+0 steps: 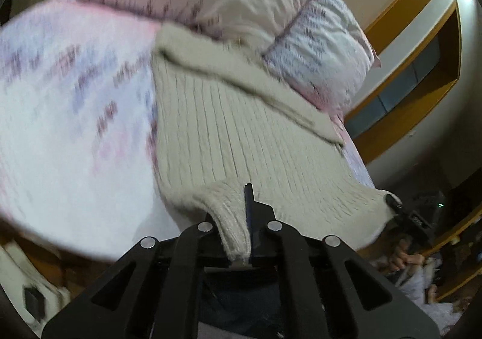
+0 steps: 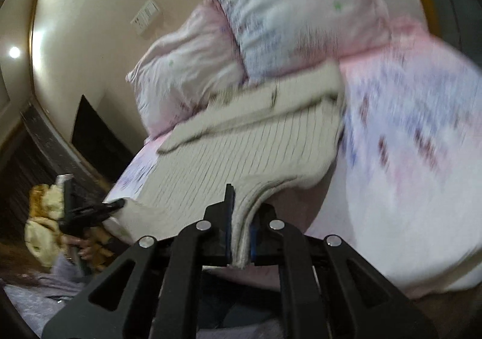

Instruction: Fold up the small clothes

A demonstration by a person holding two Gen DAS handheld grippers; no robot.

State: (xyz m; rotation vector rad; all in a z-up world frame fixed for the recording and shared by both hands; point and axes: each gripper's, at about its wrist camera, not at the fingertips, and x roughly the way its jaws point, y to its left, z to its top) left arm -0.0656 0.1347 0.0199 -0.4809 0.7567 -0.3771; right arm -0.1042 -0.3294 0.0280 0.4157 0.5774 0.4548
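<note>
STEP: mid-fold | left gripper (image 1: pixel 239 236) and right gripper (image 2: pixel 239 236) fingers each clamped on a sweater (image 1: pixel 229 128) hem corner over bed (image 1: pixel 60 116); NEXT: likely carry hem toward sleeves, keeping it level

One knit sweater (image 1: pixel 241 128), two pillows (image 1: pixel 325 47), two hand-held grippers (image 1: pixel 241 218).

Premises: a home bedroom. Evidence: a bed under a pink-and-lilac patterned bedsheet (image 1: pixel 75 92), plump matching pillows (image 2: pixel 289 13) at its head, beige painted wall (image 2: pixel 99 23) with a white switch plate (image 2: pixel 145 17), yellow wooden trim (image 1: pixel 403 7).
</note>
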